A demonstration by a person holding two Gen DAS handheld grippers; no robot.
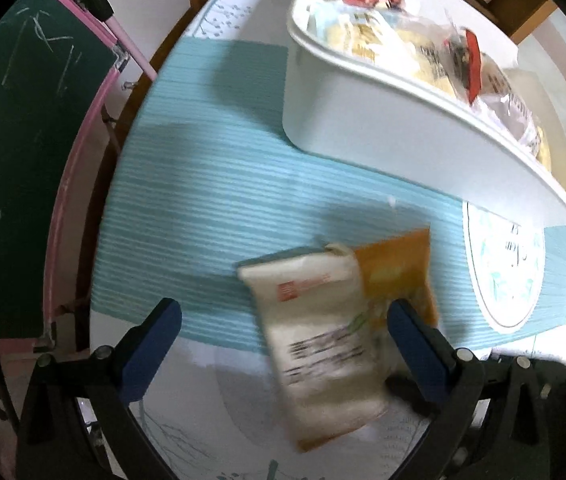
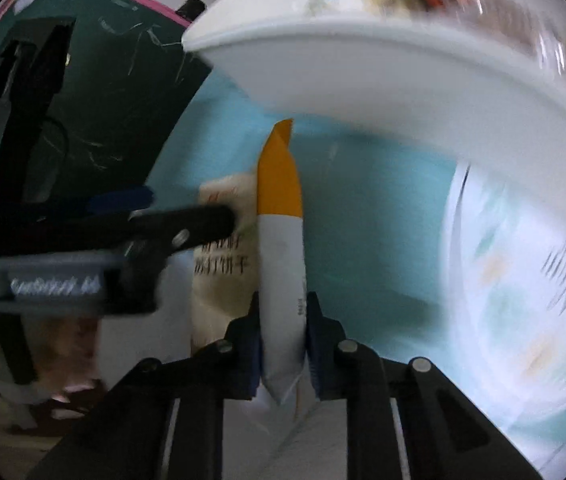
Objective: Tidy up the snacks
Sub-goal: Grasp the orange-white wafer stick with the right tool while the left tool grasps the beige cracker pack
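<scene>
A cream snack packet [image 1: 323,332] with a red label lies on the table, overlapping an orange packet [image 1: 399,276]. My left gripper [image 1: 283,320] is open, its blue pads either side of the cream packet. My right gripper [image 2: 283,344] is shut on an orange and white packet [image 2: 281,240], held edge-on above the table. The cream packet [image 2: 223,264] and the left gripper [image 2: 139,220] show to its left. A white bin [image 1: 363,120] holding several snack packets stands at the back right; its wall [image 2: 363,72] fills the top of the right wrist view.
The table carries a light blue striped mat [image 1: 211,216] and a round white printed patch [image 1: 503,272]. A green chalkboard with a pink frame [image 1: 23,120] stands to the left past the table edge. A person's hand [image 2: 75,336] holds the left gripper.
</scene>
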